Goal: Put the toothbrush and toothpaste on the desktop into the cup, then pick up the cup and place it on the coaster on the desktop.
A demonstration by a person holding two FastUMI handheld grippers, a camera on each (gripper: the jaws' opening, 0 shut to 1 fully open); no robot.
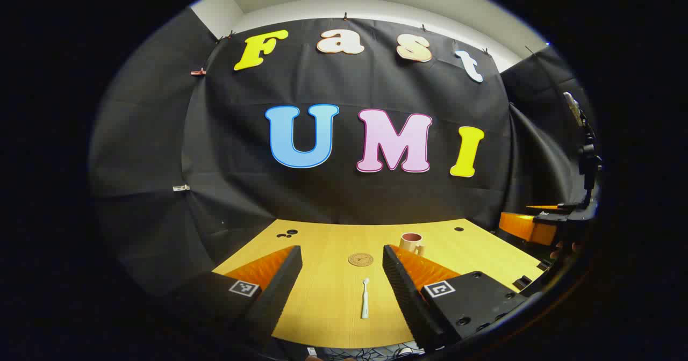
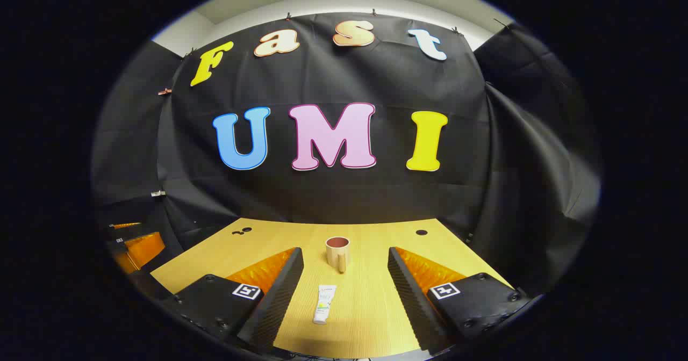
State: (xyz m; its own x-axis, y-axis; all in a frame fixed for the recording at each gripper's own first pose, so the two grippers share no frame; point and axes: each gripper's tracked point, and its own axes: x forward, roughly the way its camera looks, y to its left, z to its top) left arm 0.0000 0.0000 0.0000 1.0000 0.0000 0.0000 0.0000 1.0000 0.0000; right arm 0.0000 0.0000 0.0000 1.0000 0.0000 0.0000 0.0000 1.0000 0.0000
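In the left gripper view, the left gripper [image 1: 342,275] is held above the near edge of the desktop [image 1: 322,243], and its two fingers stand wide apart with nothing between them that they touch. On the wood between the fingers lies the toothbrush [image 1: 365,298], white, flat on the desktop, with its head pointing to the far side. A little farther, almost in line with the toothbrush, is the round coaster [image 1: 360,259], bare on top. To the right of the coaster and a bit farther stands the cup [image 1: 411,242], upright, its handle turned to the right. At the far right edge of this view the other gripper [image 1: 543,221] is seen from the side, above the right end of the desktop.

In the right gripper view, the right gripper [image 2: 345,278] is also above the near edge of the desktop [image 2: 376,307], fingers wide apart and holding nothing. Between them the toothpaste [image 2: 324,304] lies flat, cap toward the near edge. Farther away, straight ahead, the cup [image 2: 338,251] stands upright, well apart from the tube, its handle turned to the near side. The inside of the cup is hard to see.
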